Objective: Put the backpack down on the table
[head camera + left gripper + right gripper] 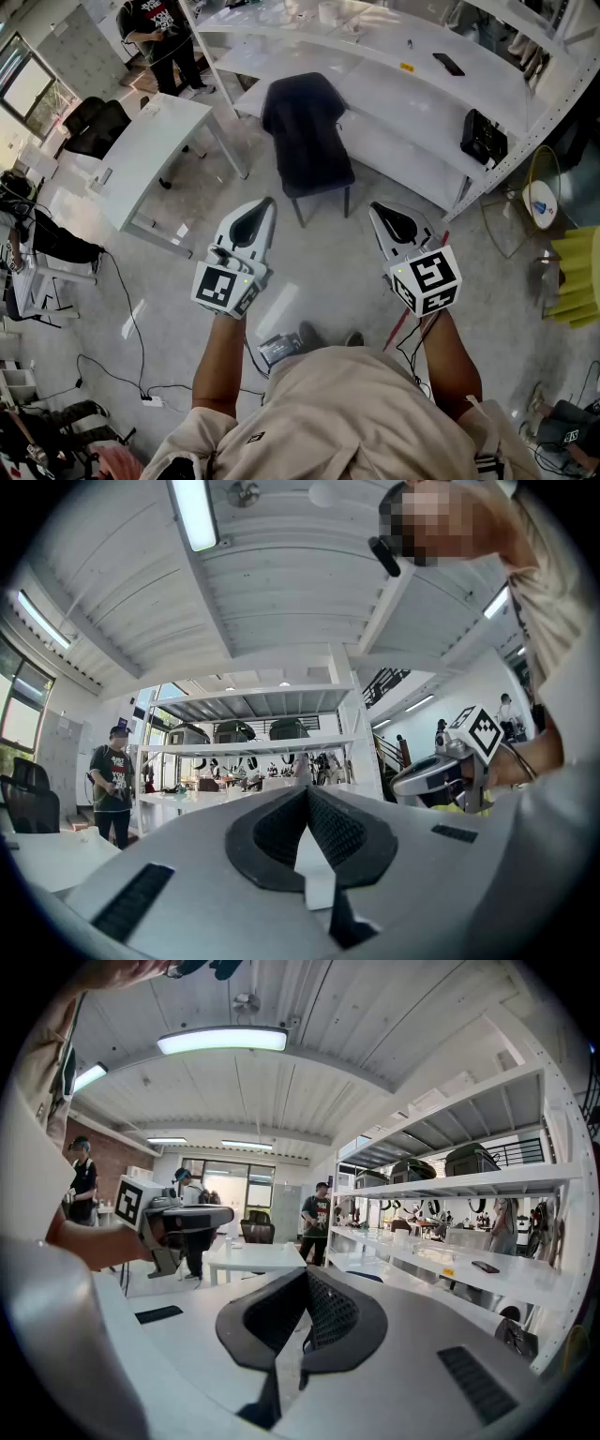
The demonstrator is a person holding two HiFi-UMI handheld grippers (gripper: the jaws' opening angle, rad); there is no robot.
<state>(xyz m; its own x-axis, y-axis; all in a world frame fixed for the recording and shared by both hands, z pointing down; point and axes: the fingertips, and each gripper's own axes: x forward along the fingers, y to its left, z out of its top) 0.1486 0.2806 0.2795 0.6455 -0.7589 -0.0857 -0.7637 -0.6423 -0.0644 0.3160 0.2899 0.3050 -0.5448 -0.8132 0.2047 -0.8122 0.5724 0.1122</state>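
A dark, backpack-like bundle (305,127) rests on a chair a little ahead of me; I cannot tell its exact shape. A white table (150,155) stands to its left. I hold both grippers level in front of my body, apart from the bundle and the table. My left gripper (266,206) is shut with nothing between its black pads (330,829). My right gripper (374,210) is shut too, and its pads (330,1309) hold nothing. Each gripper view shows the other gripper beside it: the right gripper (441,772) and the left gripper (183,1218).
A long white shelving unit (403,103) runs along the back right, with a small black bag (483,138) on its lower level and a phone (448,64) higher up. A person in a black T-shirt (164,33) stands at the far left. Cables (122,319) lie on the floor.
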